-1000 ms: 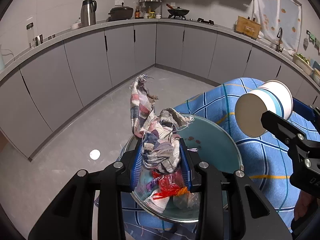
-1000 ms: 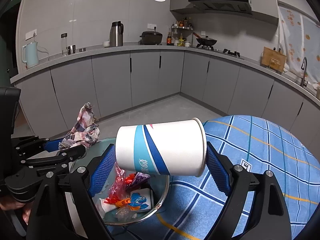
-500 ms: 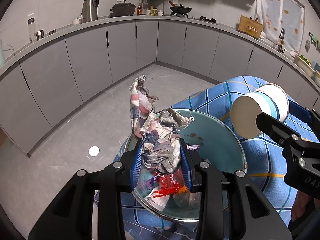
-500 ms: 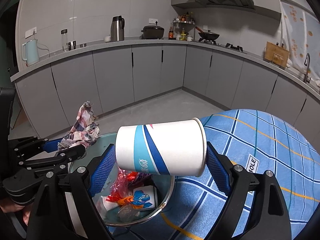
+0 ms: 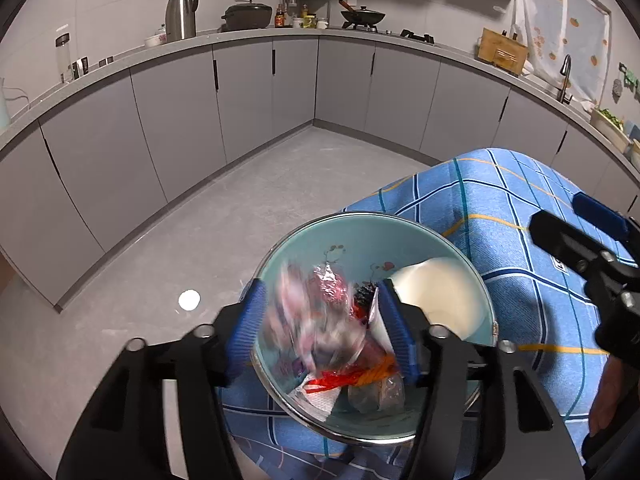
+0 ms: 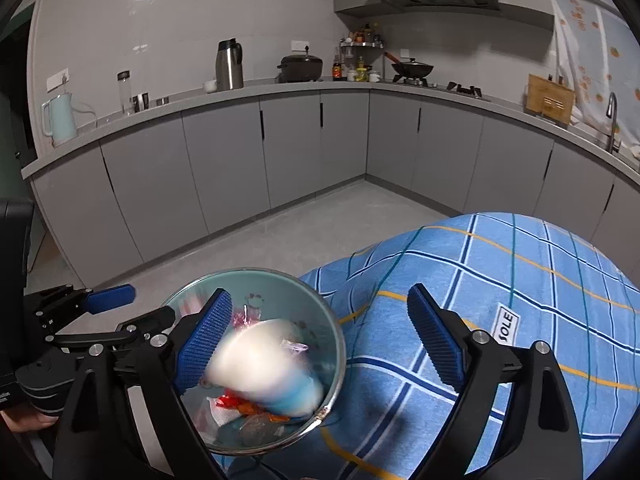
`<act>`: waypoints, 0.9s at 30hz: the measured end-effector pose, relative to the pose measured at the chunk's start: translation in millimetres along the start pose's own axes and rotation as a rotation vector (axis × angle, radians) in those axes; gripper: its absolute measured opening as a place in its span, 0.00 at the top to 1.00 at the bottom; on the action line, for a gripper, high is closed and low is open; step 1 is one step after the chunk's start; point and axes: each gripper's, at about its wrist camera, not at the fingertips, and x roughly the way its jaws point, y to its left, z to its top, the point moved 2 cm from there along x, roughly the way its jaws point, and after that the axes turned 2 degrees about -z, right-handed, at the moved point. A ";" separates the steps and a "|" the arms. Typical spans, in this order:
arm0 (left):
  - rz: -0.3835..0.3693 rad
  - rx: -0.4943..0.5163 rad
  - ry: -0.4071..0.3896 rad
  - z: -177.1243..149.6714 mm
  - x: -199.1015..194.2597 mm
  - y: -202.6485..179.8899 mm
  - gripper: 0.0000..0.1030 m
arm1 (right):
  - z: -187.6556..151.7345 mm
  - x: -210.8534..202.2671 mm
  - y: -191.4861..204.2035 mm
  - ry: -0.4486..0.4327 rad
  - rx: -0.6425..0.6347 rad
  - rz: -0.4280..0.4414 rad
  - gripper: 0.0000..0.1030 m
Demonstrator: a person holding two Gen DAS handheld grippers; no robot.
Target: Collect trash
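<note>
A teal trash bin [image 5: 352,236] with a metal rim stands by the blue-checked table; it also shows in the right wrist view [image 6: 280,284]. Wrappers and crumpled paper lie inside. My left gripper [image 5: 324,326] is open above the bin, and the striped rag [image 5: 312,320] is a blur between its fingers, falling in. My right gripper [image 6: 320,344] is open, and the white-and-blue paper cup [image 6: 264,364] is a blur dropping into the bin. The cup also shows against the bin's right wall in the left wrist view [image 5: 436,296].
The table's blue checked cloth [image 6: 520,300] lies to the right of the bin. Grey kitchen cabinets [image 5: 180,112] line the far walls, with a kettle, pots and a wok on the counter. Grey floor [image 5: 200,232] lies to the left of the bin.
Both grippers opened. The rag left the left gripper and the paper cup left the right gripper; both are falling into the bin.
</note>
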 end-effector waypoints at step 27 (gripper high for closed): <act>0.034 -0.011 -0.220 0.0 -114.4 -4.4 0.11 | -13.8 -108.9 10.1 -0.139 0.023 -0.012 0.11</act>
